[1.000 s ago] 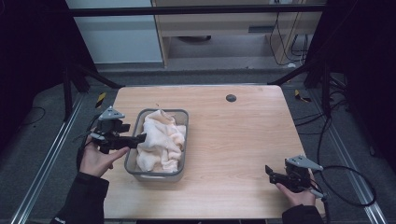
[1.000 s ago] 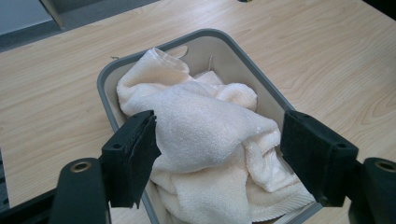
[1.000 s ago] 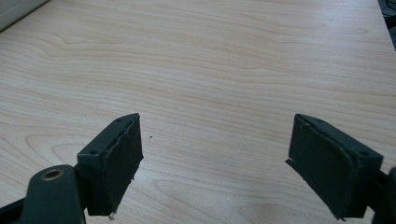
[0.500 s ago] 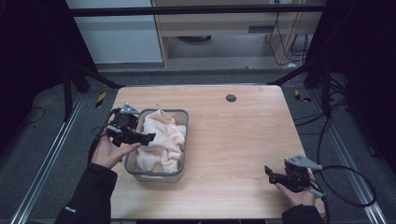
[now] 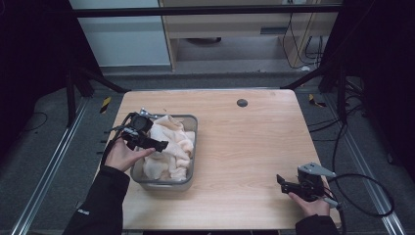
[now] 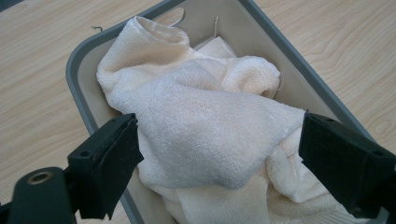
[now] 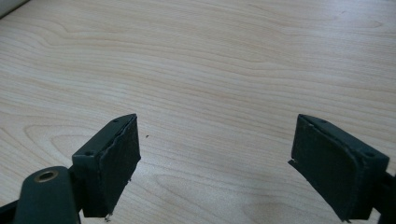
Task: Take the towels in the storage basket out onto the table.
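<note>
- Since the earlier frames, the left claw (image 5: 155,144) has travelled from outside the near-left edge of the grey bin (image 5: 192,122) to a spot above the bin's left half, while the right claw (image 5: 284,182) has stayed where it was.
- Landmark: the grey bin sits on the left part of the wooden counter (image 5: 244,147), its long sides running away from the person.
- A cream towel (image 5: 171,147) lies crumpled inside the bin, piled above the rim in soft folds.
- From the left gripper view, the left claw (image 6: 219,154) has its jaws wide apart, one on either side of the highest hump of the towel (image 6: 210,130). Whether the pads already touch the cloth cannot be told.
- The bin's wall (image 6: 84,93) curves around the towel on the far side.
- The right claw rests low over the counter, well to the right of the bin and near the person's edge. In the right gripper view its jaws (image 7: 215,158) stand apart over bare wood (image 7: 210,70), holding nothing.
- A small dark round mark (image 5: 242,103) lies on the counter beyond the bin, to its right.
- Judgement: the move puts the left claw in place to pinch the towel and lift it out; closing on the top fold appears to be the next step.
</note>
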The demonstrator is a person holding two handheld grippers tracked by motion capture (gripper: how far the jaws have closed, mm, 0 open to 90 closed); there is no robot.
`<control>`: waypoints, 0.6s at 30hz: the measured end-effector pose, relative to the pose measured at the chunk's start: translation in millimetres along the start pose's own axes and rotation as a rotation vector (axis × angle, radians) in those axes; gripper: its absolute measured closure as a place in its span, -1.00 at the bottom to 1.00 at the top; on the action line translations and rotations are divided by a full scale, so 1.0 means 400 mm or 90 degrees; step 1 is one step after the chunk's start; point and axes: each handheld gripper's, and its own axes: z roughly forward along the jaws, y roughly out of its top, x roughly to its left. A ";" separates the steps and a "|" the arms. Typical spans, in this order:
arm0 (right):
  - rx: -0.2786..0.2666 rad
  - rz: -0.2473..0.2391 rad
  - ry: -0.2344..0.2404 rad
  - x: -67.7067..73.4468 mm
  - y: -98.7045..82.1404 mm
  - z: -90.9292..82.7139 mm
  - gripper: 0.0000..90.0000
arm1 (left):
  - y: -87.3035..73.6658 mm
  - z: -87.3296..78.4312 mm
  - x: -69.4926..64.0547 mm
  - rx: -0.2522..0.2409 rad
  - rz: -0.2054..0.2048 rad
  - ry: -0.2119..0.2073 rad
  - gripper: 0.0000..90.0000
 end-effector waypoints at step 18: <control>0.012 0.000 -0.002 0.000 0.000 0.006 -0.71 | 0.006 0.077 0.006 0.050 -0.019 -0.009 -0.84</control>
